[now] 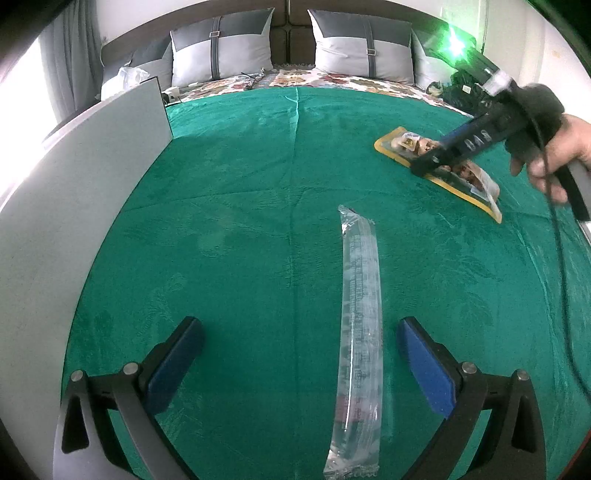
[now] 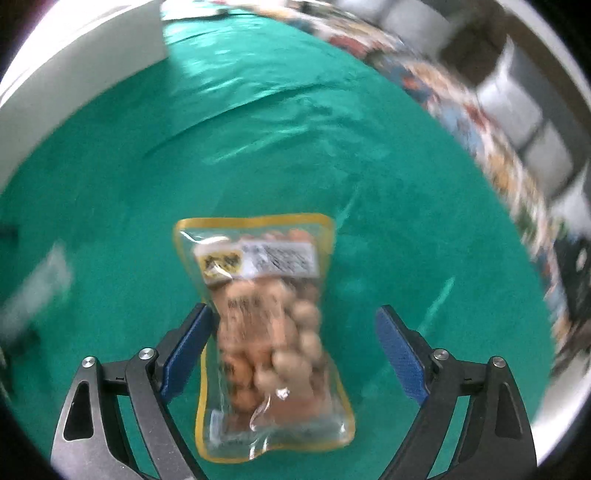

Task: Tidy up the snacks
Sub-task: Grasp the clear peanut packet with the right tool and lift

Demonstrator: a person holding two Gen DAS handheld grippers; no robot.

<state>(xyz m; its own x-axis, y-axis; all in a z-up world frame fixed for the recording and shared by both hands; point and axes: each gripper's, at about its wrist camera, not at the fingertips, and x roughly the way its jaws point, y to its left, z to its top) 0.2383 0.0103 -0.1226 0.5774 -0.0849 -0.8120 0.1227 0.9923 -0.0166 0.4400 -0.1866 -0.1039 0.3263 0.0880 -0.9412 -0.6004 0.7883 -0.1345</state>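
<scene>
Right claw (image 2: 291, 354) gapes wide over the yellow-edged nut packet (image 2: 269, 332) on the green bedspread (image 2: 258, 129) — nothing gripped. Left claw (image 1: 299, 365) also spread wide, empty — the clear wrapper (image 1: 360, 332) lies between its fingers.

This is a bedroom in a home. A bed (image 1: 258, 192) fills the left wrist view, spread with a green plush blanket (image 1: 240, 221) over a floral bedsheet (image 1: 325, 79). Grey two-tone pillows (image 1: 221, 51) lean against a dark padded headboard (image 1: 291, 33) at the far end. A grey curtain (image 1: 74, 48) hangs beside a bright window on the left, and a white board (image 1: 92, 155) stands along that edge of the bed.
</scene>
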